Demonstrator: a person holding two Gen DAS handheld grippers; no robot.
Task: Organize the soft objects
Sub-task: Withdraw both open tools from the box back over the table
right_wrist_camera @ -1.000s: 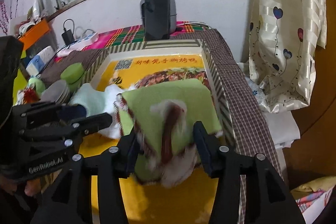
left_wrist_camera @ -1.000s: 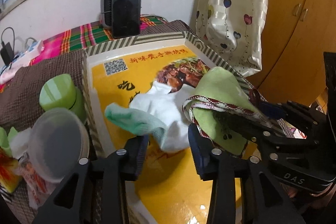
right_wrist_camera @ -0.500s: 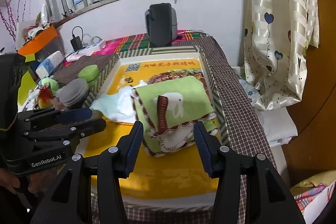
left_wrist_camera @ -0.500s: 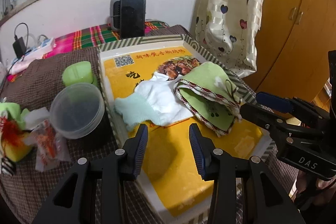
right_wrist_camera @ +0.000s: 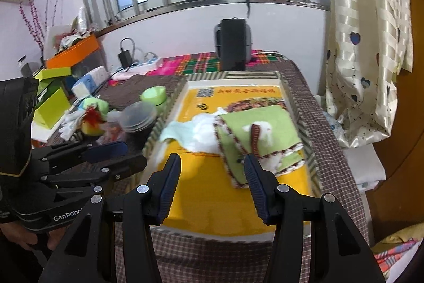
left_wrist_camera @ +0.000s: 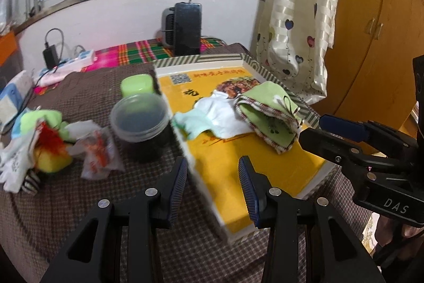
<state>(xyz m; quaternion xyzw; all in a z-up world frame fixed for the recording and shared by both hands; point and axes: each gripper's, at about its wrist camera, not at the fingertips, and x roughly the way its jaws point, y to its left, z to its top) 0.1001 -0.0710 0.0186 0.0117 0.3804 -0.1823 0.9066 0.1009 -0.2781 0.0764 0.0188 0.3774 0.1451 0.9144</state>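
A folded green towel with a patterned border (left_wrist_camera: 267, 113) (right_wrist_camera: 259, 134) lies on the yellow tray (left_wrist_camera: 265, 177) (right_wrist_camera: 212, 192), on its right half. Beside it, to the left, lie a white cloth (left_wrist_camera: 220, 116) (right_wrist_camera: 202, 134) and a pale mint cloth (left_wrist_camera: 189, 123) (right_wrist_camera: 175, 131). My left gripper (left_wrist_camera: 212, 177) hangs open over the tray's near left edge, nothing between its fingers. My right gripper (right_wrist_camera: 212, 174) is open too, above the tray's near part, short of the towel. Each gripper shows in the other's view: the right gripper (left_wrist_camera: 341, 134) and the left gripper (right_wrist_camera: 111, 155).
Left of the tray stand a lidded plastic tub (left_wrist_camera: 140, 121) (right_wrist_camera: 137, 118) and a green cup (left_wrist_camera: 136, 84) (right_wrist_camera: 155, 94). A heap of soft toys and plastic wrappers (left_wrist_camera: 50, 142) (right_wrist_camera: 90, 118) lies further left. A black appliance (left_wrist_camera: 185, 28) stands behind the tray; a curtain (left_wrist_camera: 296, 17) hangs at right.
Both grippers have drawn back and upward from the tray. The green towel, between the right gripper's fingers a second ago, now lies folded on the tray, clear of both grippers.
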